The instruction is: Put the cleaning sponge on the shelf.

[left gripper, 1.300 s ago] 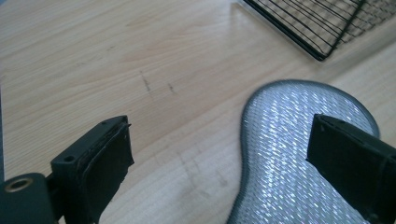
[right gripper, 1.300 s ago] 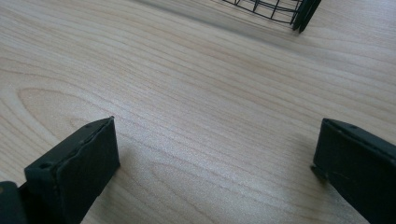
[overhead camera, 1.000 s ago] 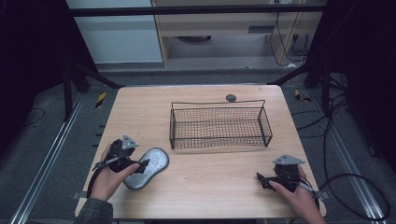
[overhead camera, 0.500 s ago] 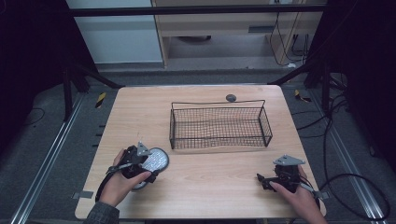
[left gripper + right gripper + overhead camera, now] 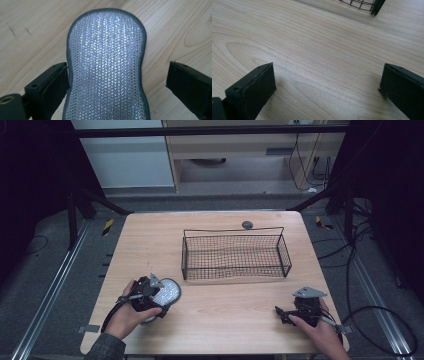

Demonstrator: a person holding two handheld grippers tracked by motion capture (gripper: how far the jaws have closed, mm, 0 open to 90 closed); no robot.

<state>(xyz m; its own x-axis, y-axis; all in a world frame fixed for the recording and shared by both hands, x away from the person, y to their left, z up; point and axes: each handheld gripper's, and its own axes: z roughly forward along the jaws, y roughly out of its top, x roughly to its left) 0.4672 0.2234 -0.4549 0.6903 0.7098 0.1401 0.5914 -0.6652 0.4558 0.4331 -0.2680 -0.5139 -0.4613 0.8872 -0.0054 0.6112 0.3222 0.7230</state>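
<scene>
A black rectangular wire-mesh basket (image 5: 234,254) is seen standing at the middle of the light wooden table (image 5: 215,320), and only bare wood shows through its mesh, though at this distance a small item inside could be missed. An oval grey sponge pad with a glittering silver knit face (image 5: 106,67) lies flat near the table's front left corner, straddled by the wide-spread jaws of the left gripper (image 5: 159,296), one jaw just beside its edge and the other apart; its near end is cut off in the left gripper view. The right gripper (image 5: 329,87) is held with jaws wide over bare wood at front right, and a small dark round object (image 5: 247,225) behind the basket is too small to identify.

Lab, test table (image 5: 150,240), floor cables (image 5: 370,270)
</scene>
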